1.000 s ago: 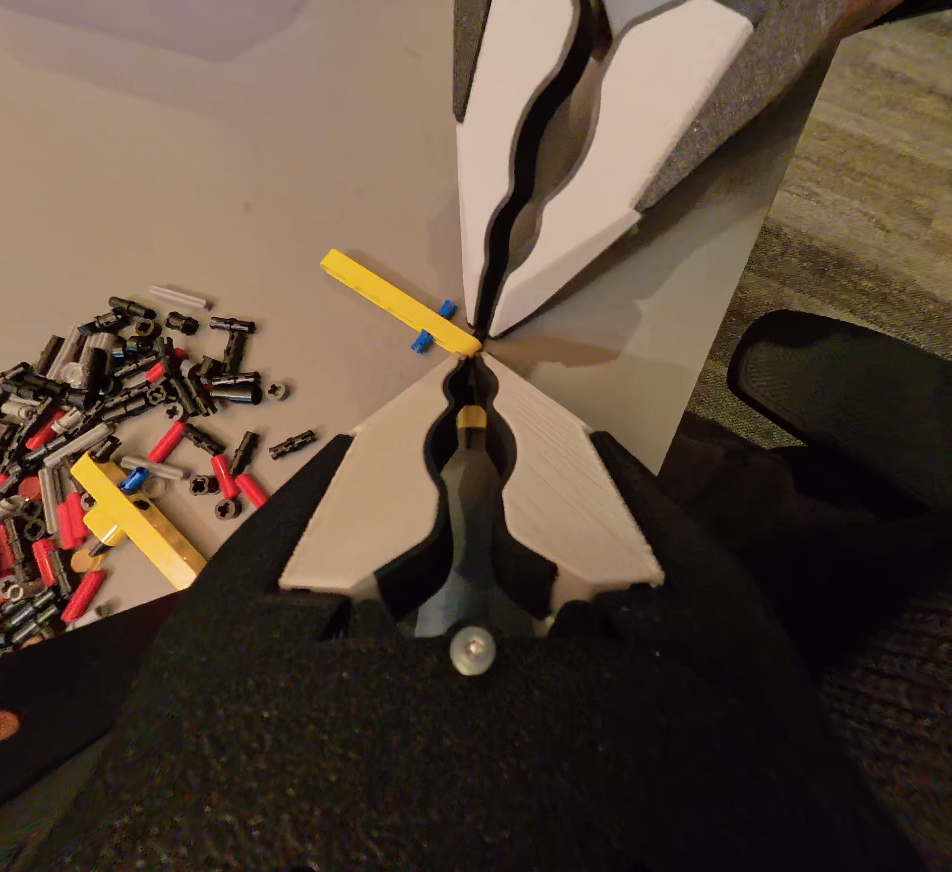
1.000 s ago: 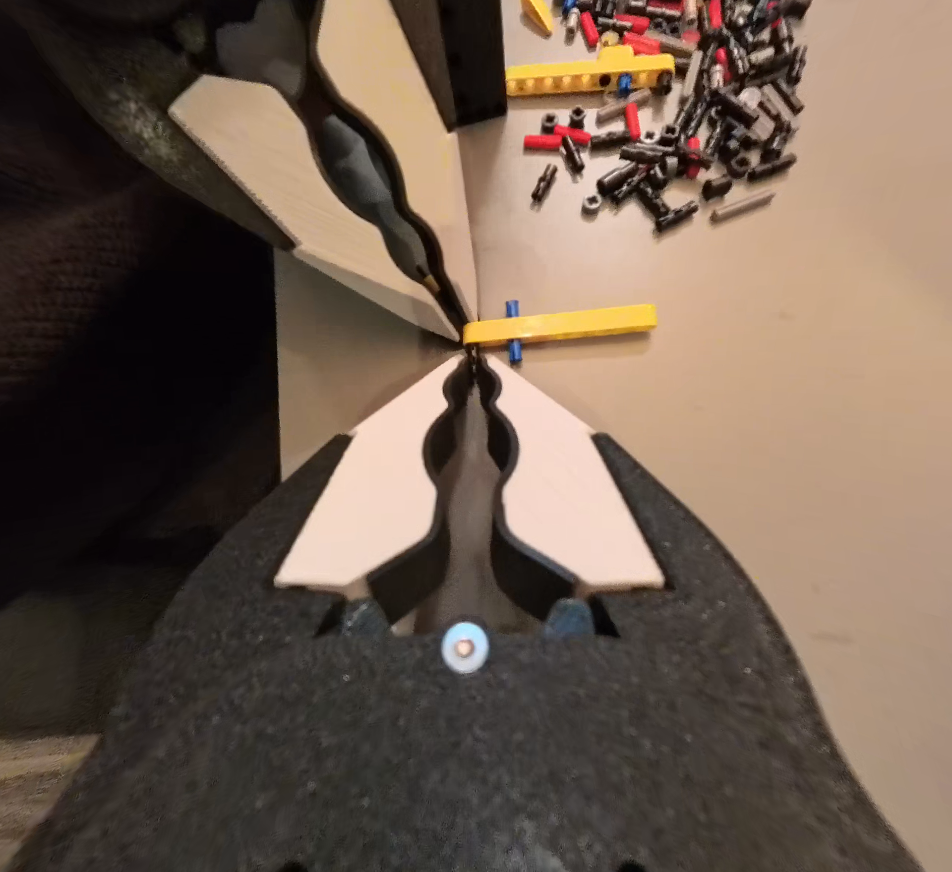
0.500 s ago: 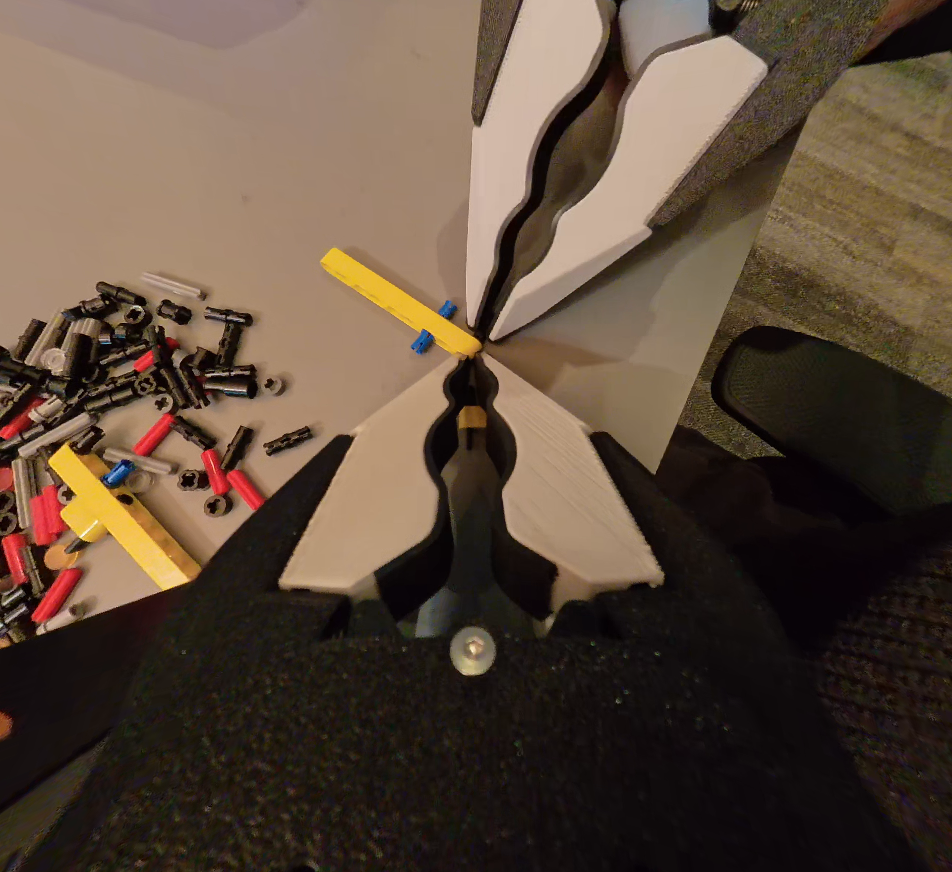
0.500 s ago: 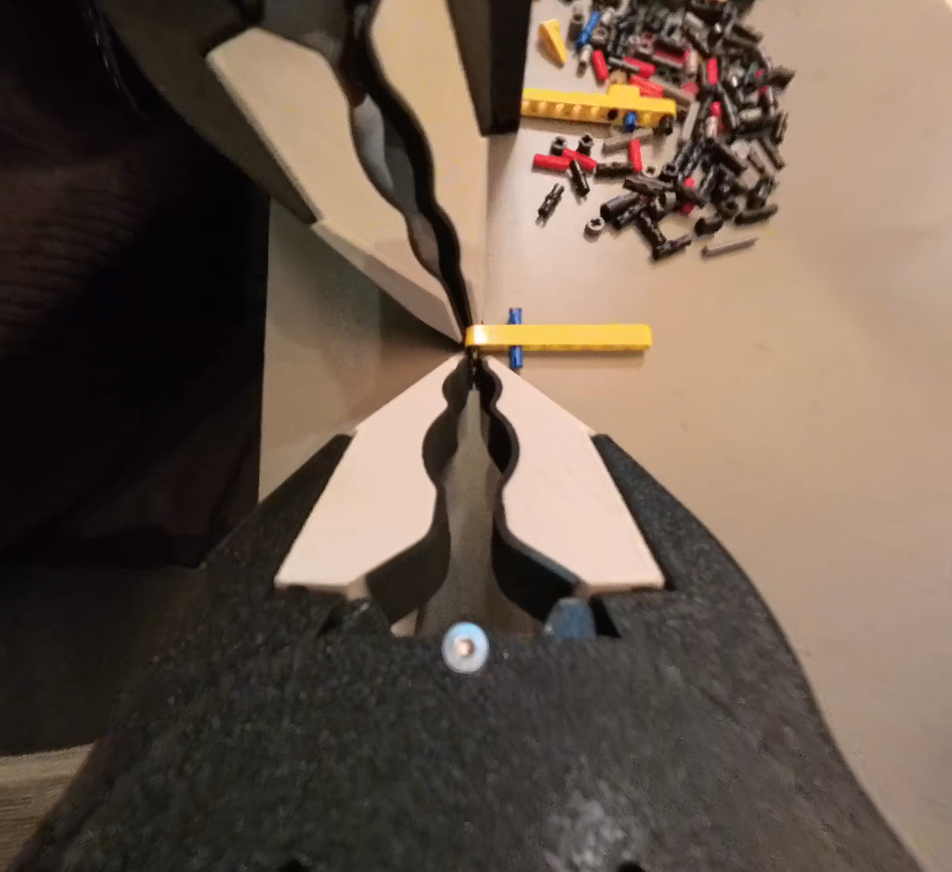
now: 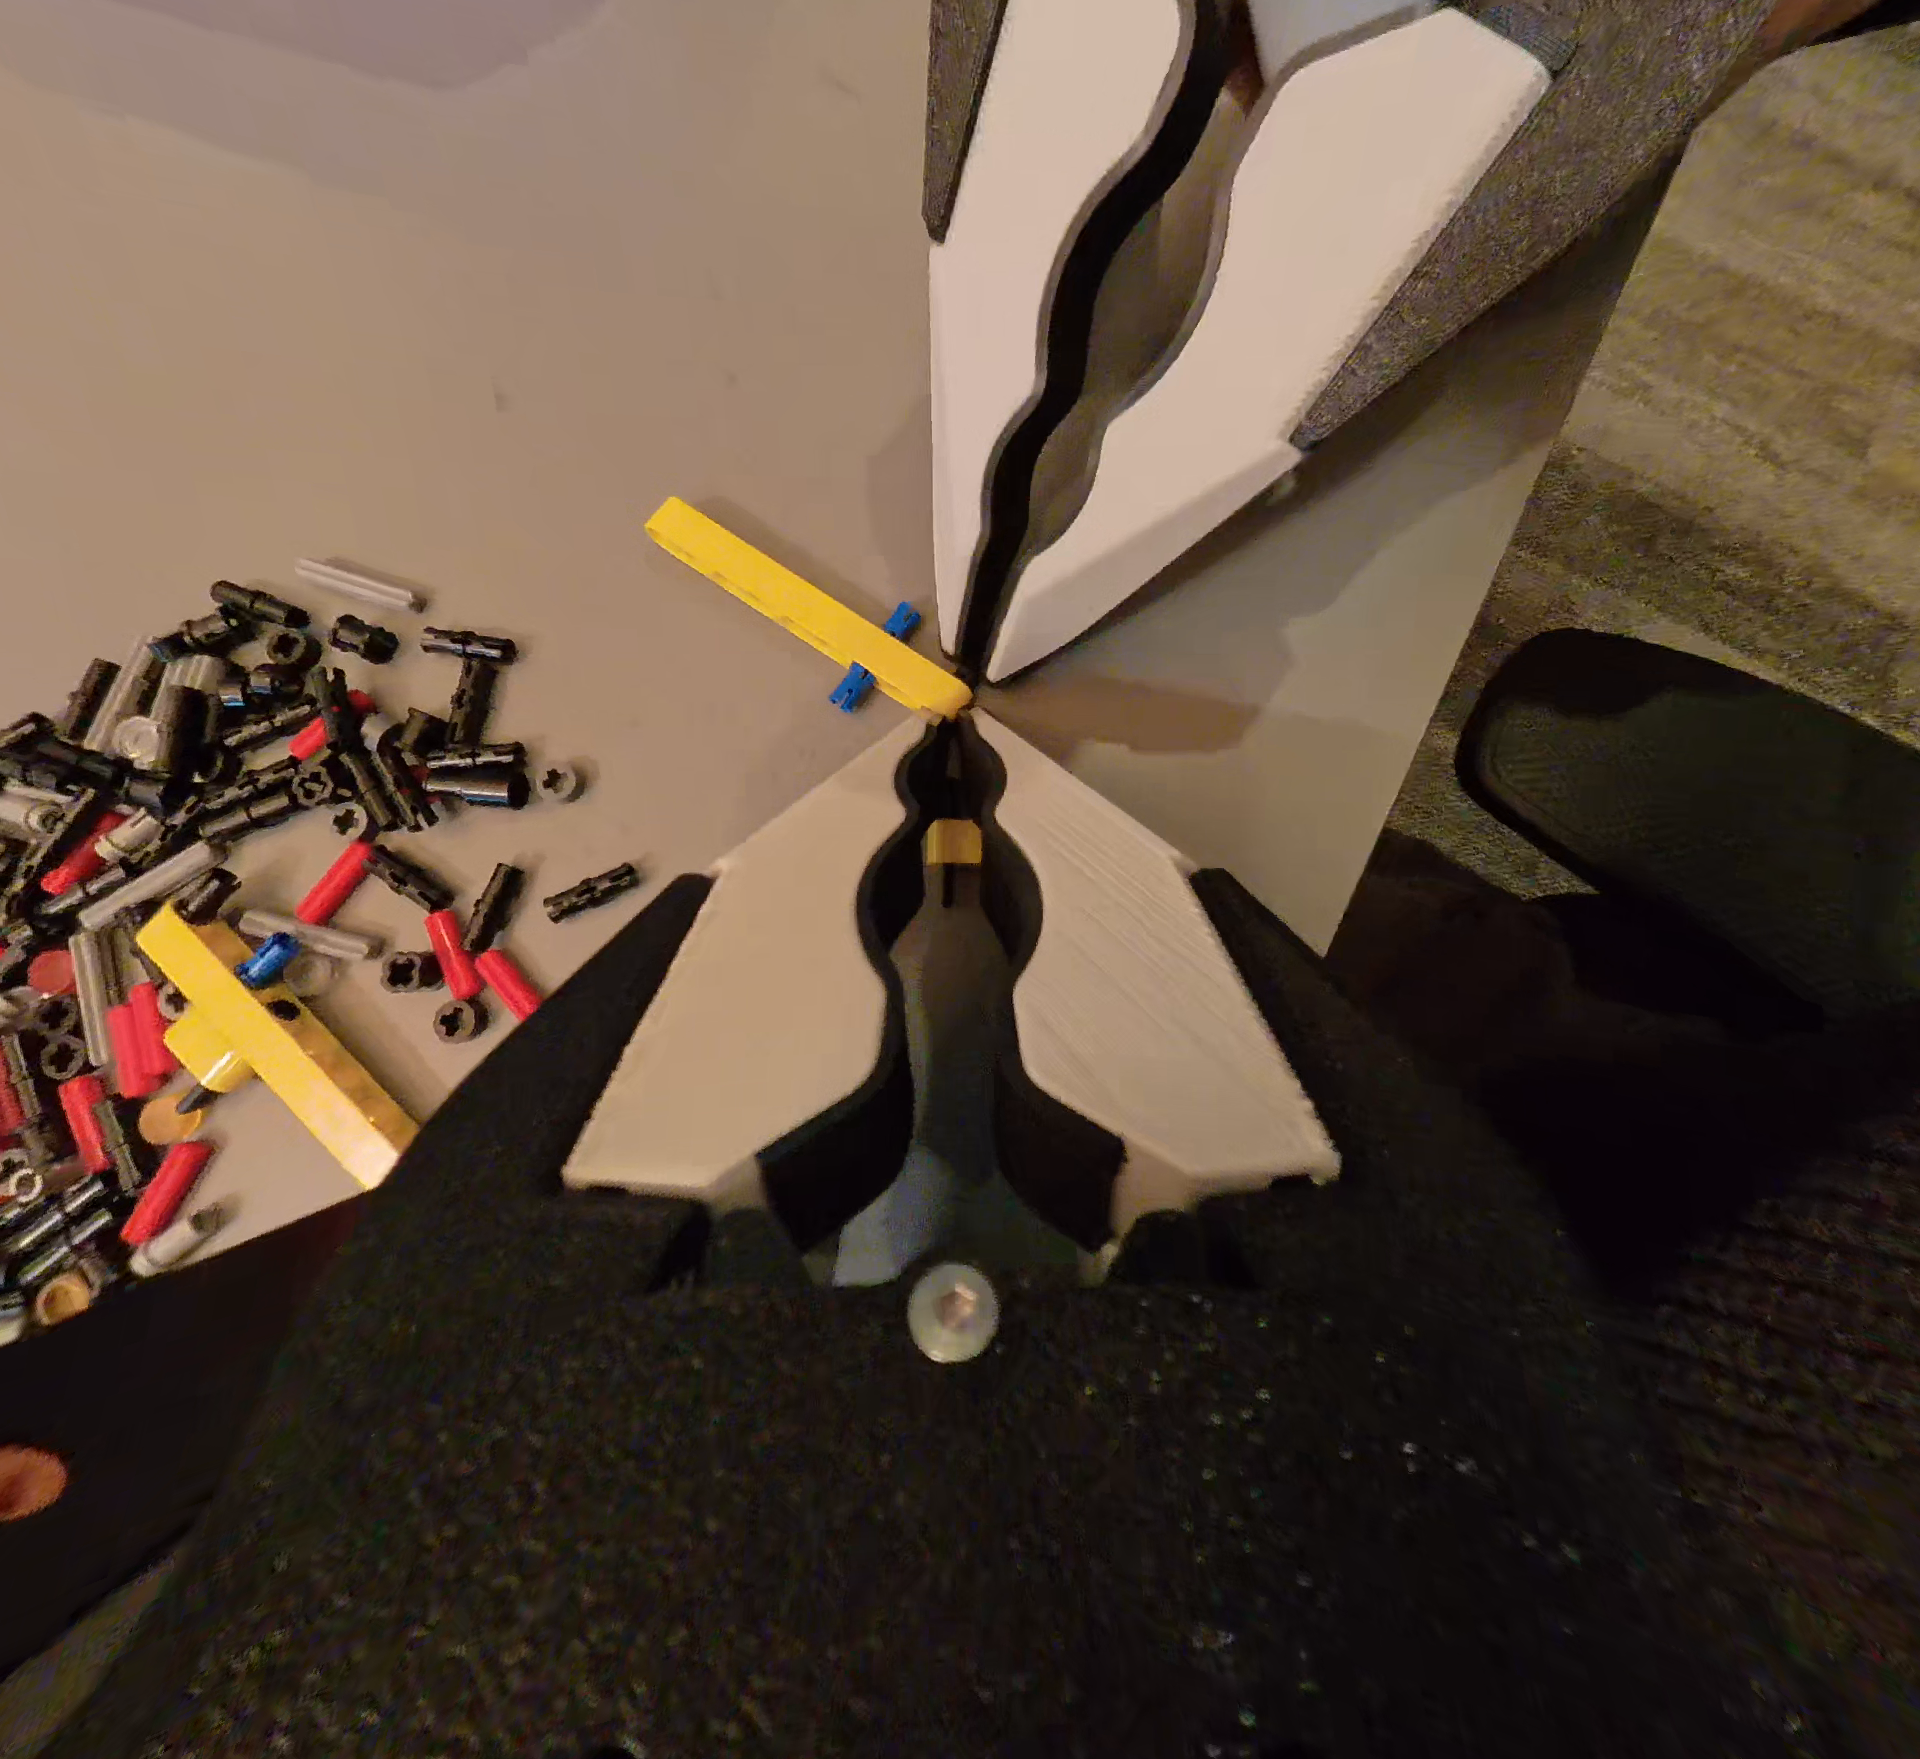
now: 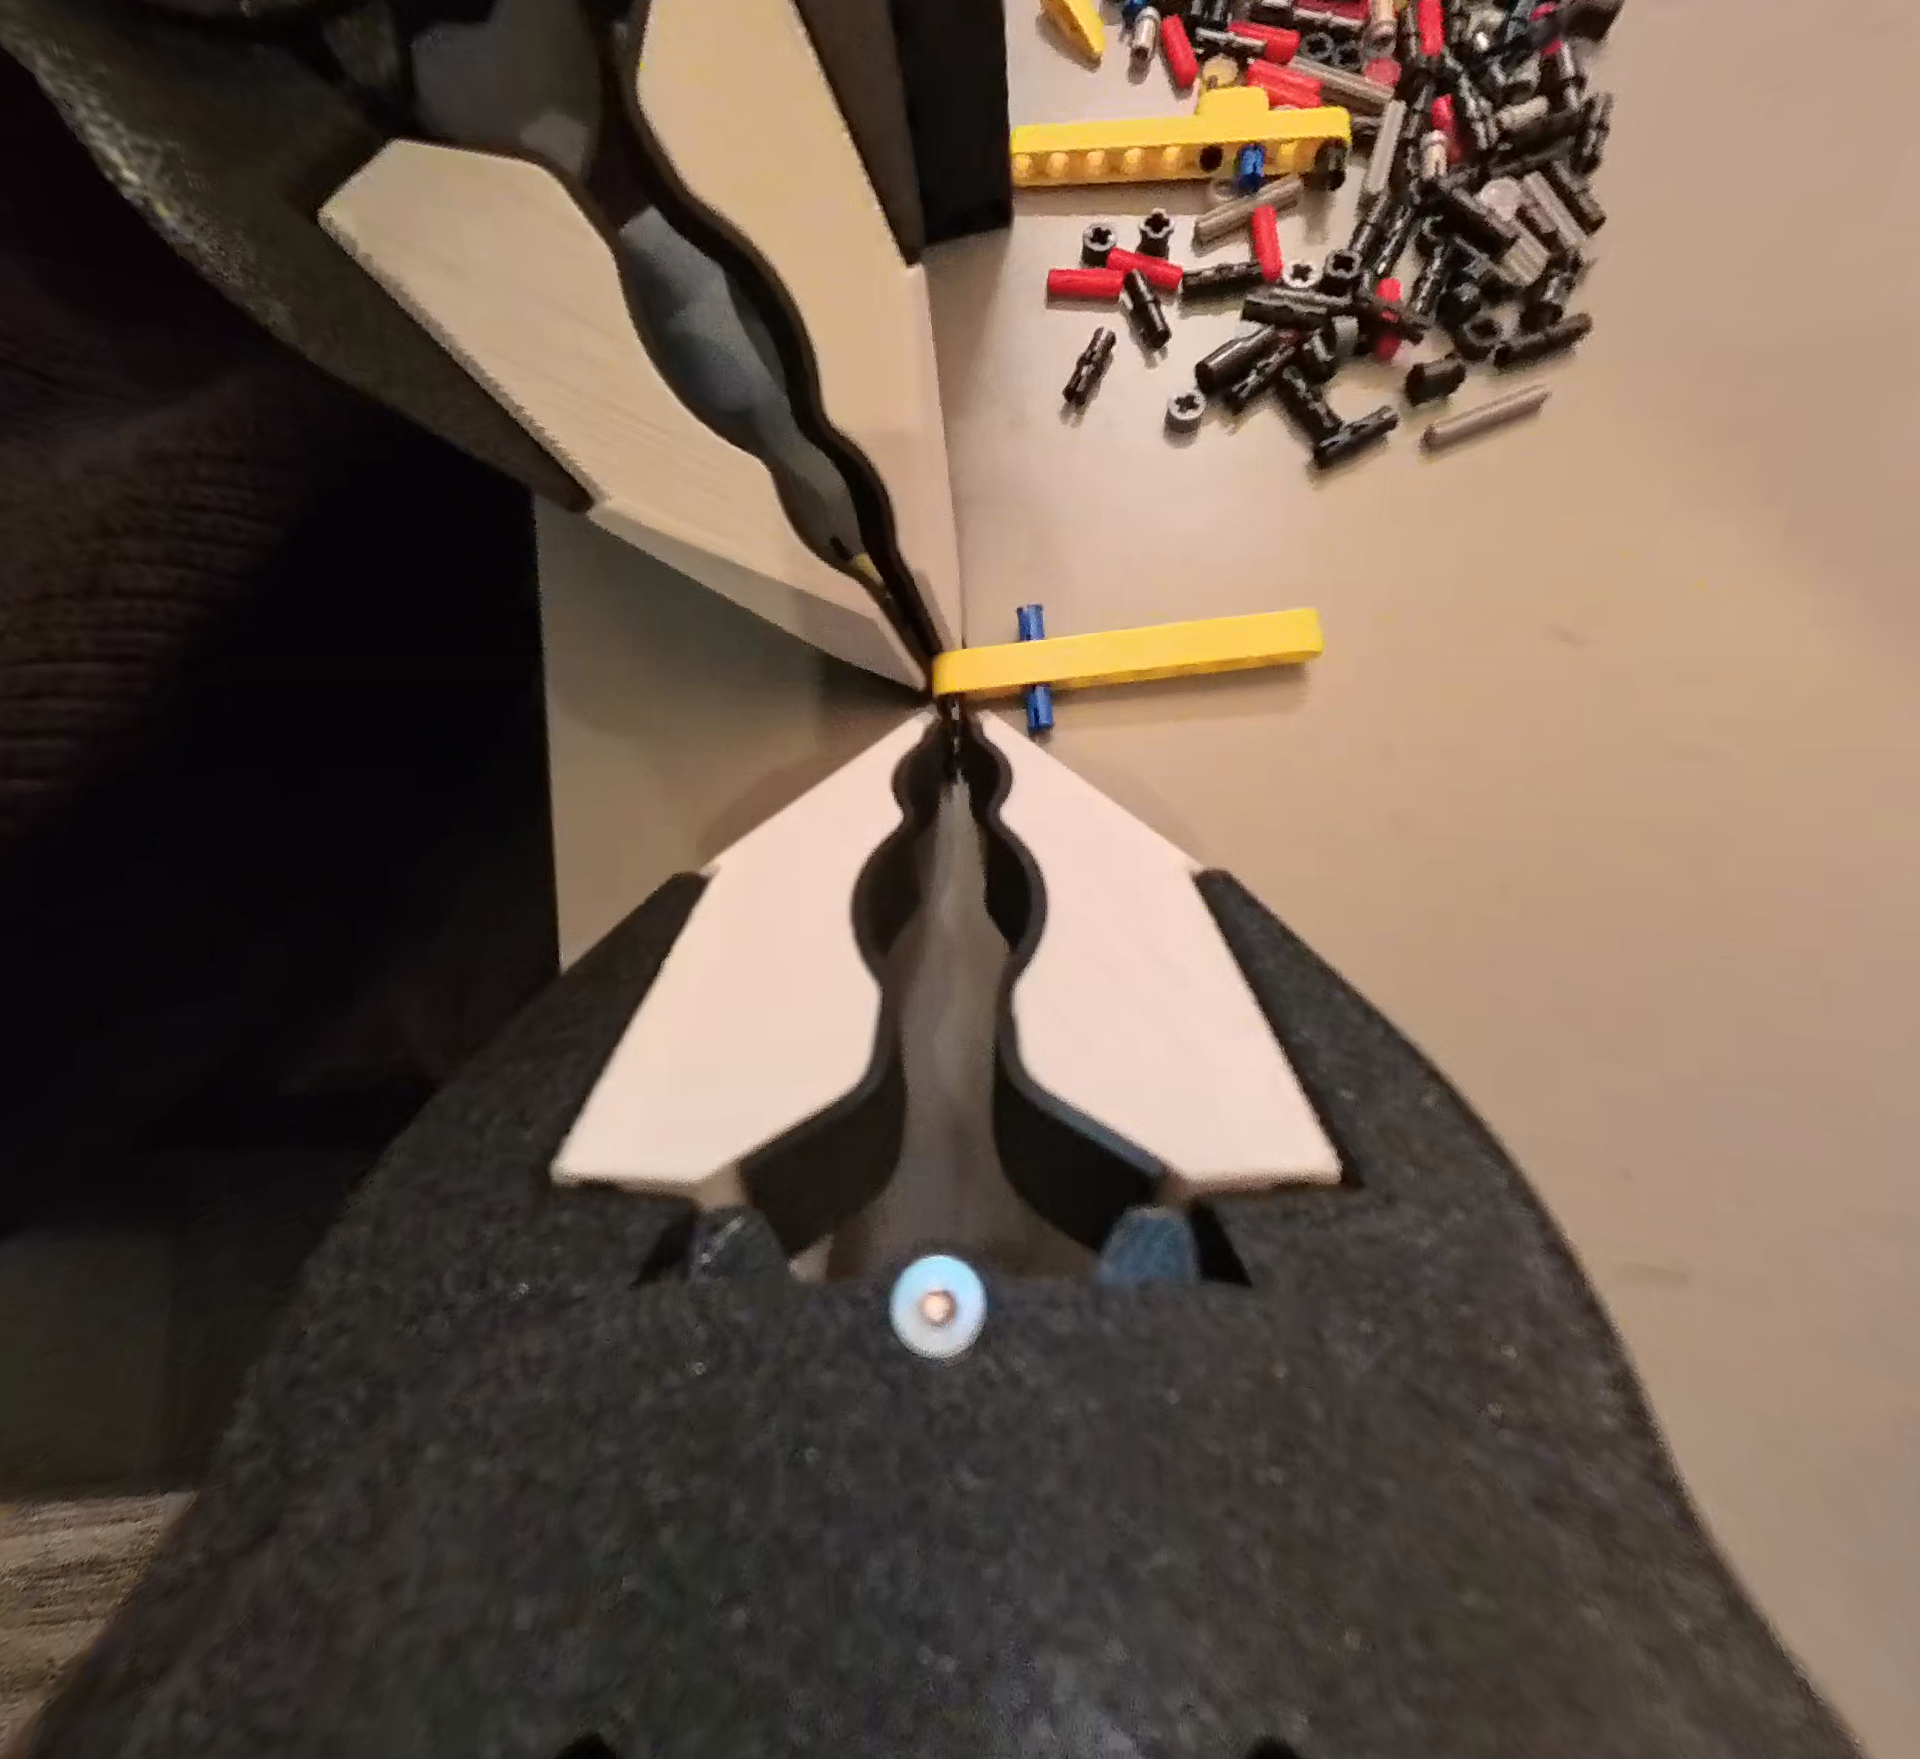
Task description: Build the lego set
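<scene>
Close opposed views, shared yellow beam (image 5: 805,615)

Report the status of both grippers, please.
Left gripper shut on yellow beam. Right gripper shut on small dark pin, at beam's end. Loose parts pile apart.

A yellow beam (image 5: 805,616) carries a blue pin (image 5: 875,656); black, red and grey pieces (image 5: 260,774) dot the beige tabletop (image 5: 468,307).

The right gripper (image 6: 952,730), with 2 cream-white fingers closed together, pinches a small black pin at the near end of a flat yellow plastic beam (image 6: 1127,653). A short blue pin (image 6: 1035,668) crosses the beam. The left gripper (image 6: 928,660) meets that same end. Black, red and grey loose plastic pieces (image 6: 1382,151) lie beyond on the beige table (image 6: 1507,878).
</scene>
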`<state>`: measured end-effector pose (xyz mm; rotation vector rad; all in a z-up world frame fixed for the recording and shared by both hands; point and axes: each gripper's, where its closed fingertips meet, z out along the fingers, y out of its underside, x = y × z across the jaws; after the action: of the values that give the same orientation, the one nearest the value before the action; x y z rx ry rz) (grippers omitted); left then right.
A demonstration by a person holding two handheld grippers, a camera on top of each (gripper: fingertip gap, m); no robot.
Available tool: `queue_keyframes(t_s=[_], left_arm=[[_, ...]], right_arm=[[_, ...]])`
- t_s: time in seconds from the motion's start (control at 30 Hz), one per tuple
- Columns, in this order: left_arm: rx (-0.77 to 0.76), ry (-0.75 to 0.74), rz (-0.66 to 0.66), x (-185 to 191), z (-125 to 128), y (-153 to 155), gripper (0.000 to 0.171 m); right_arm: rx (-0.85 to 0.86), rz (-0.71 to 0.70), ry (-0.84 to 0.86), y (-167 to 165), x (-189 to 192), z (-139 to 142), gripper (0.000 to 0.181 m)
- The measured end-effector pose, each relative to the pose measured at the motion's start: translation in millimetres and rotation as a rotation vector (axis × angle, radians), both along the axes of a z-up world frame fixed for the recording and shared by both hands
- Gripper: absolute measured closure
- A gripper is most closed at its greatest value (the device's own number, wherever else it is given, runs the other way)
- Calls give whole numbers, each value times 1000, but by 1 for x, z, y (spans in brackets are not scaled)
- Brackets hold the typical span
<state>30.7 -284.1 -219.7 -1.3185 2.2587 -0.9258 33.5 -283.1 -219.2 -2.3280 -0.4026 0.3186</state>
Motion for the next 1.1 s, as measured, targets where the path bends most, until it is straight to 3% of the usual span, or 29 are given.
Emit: queue_keyframes(t_s=[0.63, 1.1], left_arm=[[-37, -7, -18, 0, 0, 0, 171], [-41, -13, -23, 0, 0, 0, 171]], right_arm=[[59, -35, -46, -5, 6, 2, 171], [88, -157, 20, -6, 9, 11, 167]])
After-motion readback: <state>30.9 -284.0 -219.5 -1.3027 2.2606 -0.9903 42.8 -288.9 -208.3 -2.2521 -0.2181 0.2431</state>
